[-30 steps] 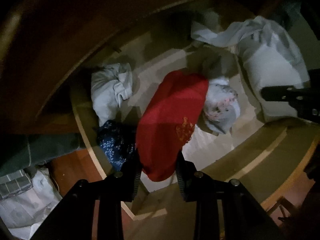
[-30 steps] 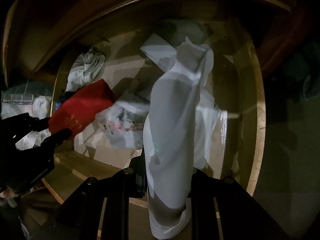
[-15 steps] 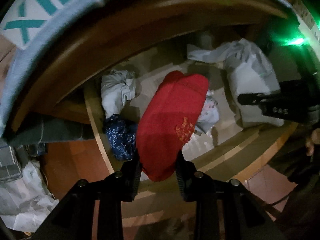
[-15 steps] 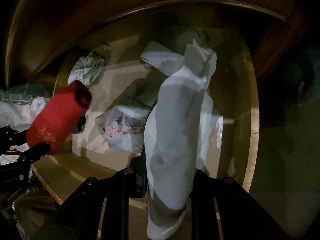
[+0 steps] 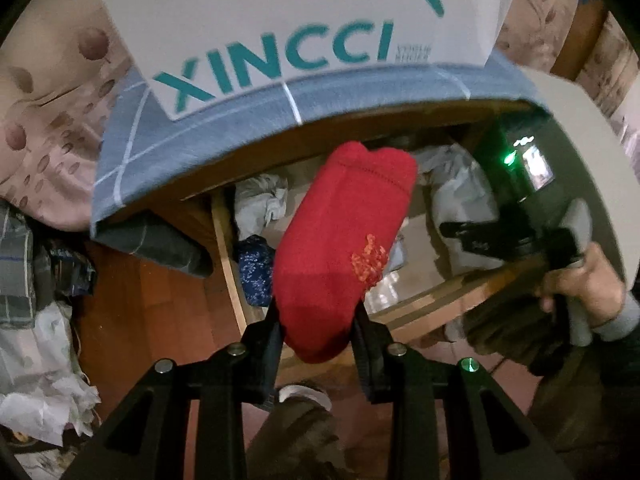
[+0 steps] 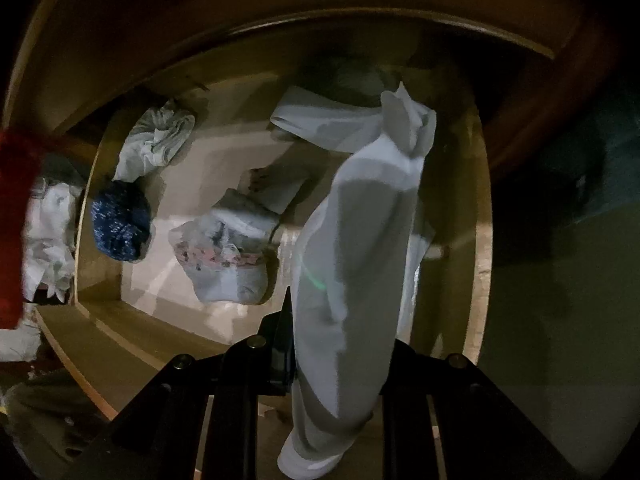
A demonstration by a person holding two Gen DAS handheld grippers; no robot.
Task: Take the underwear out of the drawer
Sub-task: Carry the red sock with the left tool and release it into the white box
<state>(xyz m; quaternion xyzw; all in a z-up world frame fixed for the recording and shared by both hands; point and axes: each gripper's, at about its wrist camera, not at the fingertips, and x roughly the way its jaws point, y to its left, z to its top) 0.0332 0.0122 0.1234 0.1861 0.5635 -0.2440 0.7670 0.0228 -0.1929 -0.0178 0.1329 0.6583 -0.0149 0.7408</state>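
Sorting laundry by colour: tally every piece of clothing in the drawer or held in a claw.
Red: 1, the bundle in the left claw.
White: 4, one in the right claw, three in the drawer.
Dark blue: 1.
Total: 6.

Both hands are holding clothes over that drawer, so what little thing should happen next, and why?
Probably carry the red garment sideways, clear of the drawer, and set it down. The left gripper is shut on it, and it already hangs above the drawer's front edge.

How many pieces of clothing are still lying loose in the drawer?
4: a pale bundle at back left, a blue one below it, a floral one mid-drawer, a white piece at the back. More may hide behind the hanging white garment.
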